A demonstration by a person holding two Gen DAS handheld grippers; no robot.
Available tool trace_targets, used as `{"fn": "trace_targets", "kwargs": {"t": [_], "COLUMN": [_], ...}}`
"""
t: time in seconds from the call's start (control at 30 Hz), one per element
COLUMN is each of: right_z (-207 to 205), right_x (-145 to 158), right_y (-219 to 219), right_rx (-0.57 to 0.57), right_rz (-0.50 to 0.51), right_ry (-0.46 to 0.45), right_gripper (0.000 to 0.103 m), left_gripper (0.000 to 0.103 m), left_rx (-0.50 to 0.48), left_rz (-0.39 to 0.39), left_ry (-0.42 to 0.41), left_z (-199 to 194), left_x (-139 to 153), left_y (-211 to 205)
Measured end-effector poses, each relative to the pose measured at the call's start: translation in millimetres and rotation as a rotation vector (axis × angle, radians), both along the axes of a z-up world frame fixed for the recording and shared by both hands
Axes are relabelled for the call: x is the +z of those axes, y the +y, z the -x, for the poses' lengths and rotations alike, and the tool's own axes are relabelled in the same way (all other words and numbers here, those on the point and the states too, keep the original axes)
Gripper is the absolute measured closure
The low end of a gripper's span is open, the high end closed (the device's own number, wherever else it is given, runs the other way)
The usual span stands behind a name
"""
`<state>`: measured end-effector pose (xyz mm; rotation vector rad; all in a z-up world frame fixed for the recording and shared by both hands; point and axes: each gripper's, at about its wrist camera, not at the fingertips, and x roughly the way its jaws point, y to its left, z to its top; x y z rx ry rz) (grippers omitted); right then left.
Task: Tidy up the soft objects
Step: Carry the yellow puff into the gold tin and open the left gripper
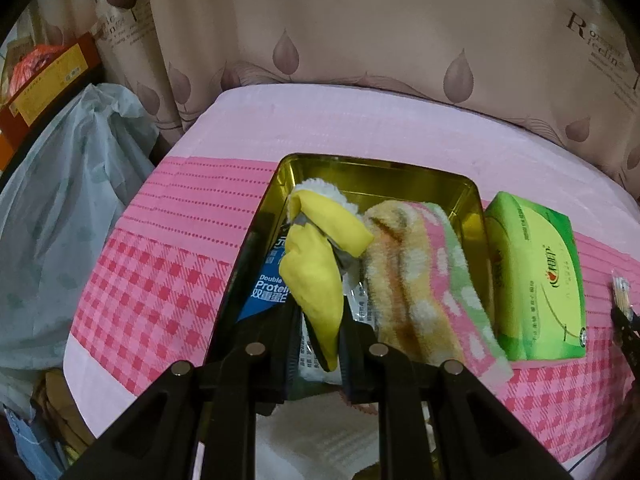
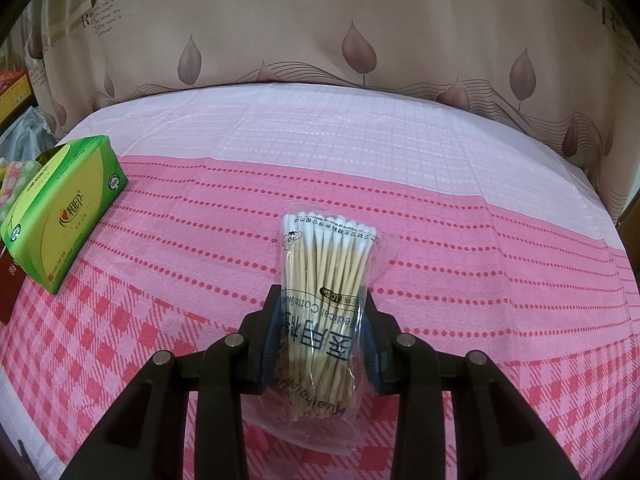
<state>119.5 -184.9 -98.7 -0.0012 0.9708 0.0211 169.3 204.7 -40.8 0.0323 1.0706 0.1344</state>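
My left gripper (image 1: pixel 320 320) is shut on a yellow cloth with a white fluffy edge (image 1: pixel 320 264) and holds it over a gold metal tin (image 1: pixel 400 172). A rolled pastel towel (image 1: pixel 424 276) lies in the tin, with printed packets (image 1: pixel 266 288) under the cloth. My right gripper (image 2: pixel 320 300) is shut on a clear bag of cotton swabs (image 2: pixel 324 280), held just above the pink tablecloth (image 2: pixel 460 248). A green tissue pack (image 1: pixel 540 280) lies right of the tin; it also shows in the right wrist view (image 2: pixel 60 208).
A beige leaf-print curtain (image 1: pixel 360 40) hangs behind the table. A pale plastic bag (image 1: pixel 68 208) and an orange box (image 1: pixel 48 80) stand left of the table. The table's left edge (image 1: pixel 80 356) drops off near the tin.
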Motion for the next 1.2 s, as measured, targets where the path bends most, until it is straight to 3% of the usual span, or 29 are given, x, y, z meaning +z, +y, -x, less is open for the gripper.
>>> {"fn": "trace_targets", "kwargs": {"t": [0.23,0.37,0.5,0.87,1.2], "right_z": [0,0,0,1,0], "right_x": [0,0,-1,0,1], "right_y": [0,1,1,2,-1], "right_rx": [0.0,0.001,0.001,-0.001,-0.007], "right_rz": [0.0,0.0,0.0,0.01,0.016], "right_ry": [0.0,0.0,0.0,0.0,0.0], "right_gripper": [0.07,0.07,0.07,0.068,0.066], "left_gripper": [0.082,0.074,0.058,0.053,0.053], "left_rx": [-0.001,0.006,0.002,-0.051,-0.058], "left_rz": [0.004,-0.008,-0.023,-0.06,-0.126], "left_ry": [0.003,0.007,0.002,-0.078,-0.168], "left_z": [-2,-2,1,25,71], "left_x": [-5,-5,-2,25,39], "left_y": [4,3,1,-11,-9]}}
